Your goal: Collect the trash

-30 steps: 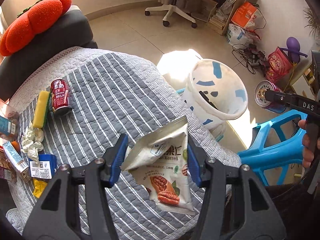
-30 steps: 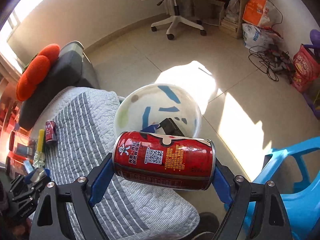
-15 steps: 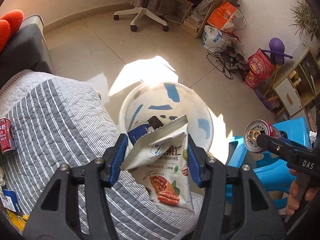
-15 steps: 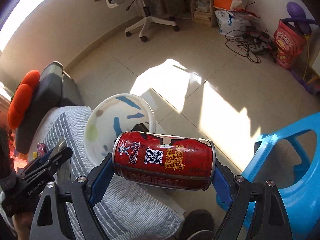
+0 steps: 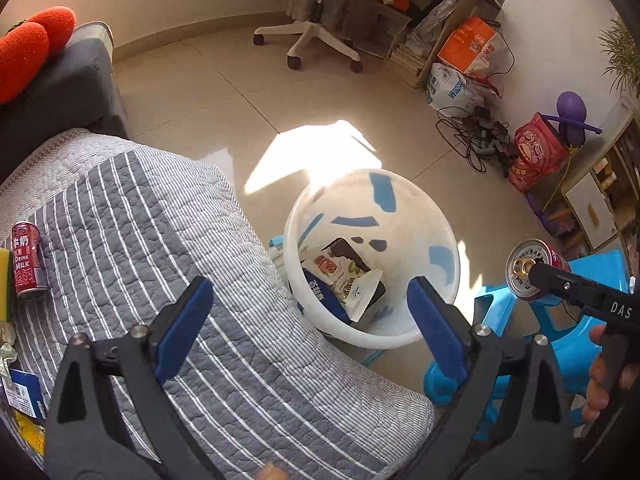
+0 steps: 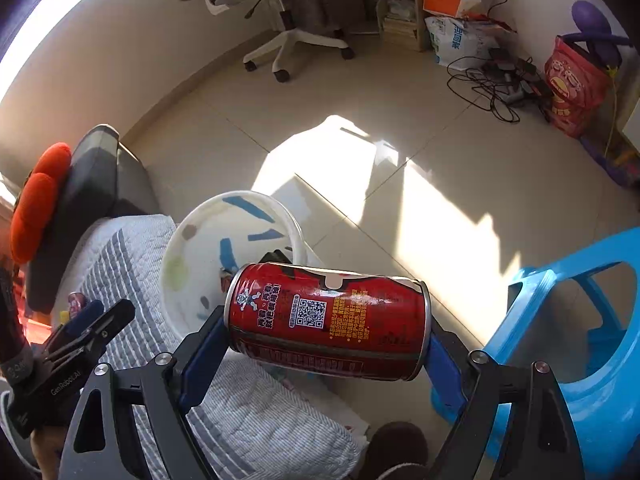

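Currently a red can (image 6: pixel 326 320) is held sideways, end to end, between the pads of the right gripper (image 6: pixel 326 344), which is closed on it. The can is carried in the air beside the white bin (image 5: pixel 372 336), not yet over its mouth, and near a blue stool (image 6: pixel 580 320). The left gripper (image 5: pixel 310 320) is spread wide and nothing is held in it; it hangs above the bin's near edge. Inside the bin a snack bag (image 5: pixel 352 284) is seen lying on other wrappers. The step in hand is judged to be disposal of the can. For the next move, the can would need to be brought over the opening and let go. Two red cans are counted: one held, and a second can (image 5: pixel 25 258) left on the striped quilt (image 5: pixel 168 264), where other scraps, too blurred to number, are also seen. One bin and one stool are counted.
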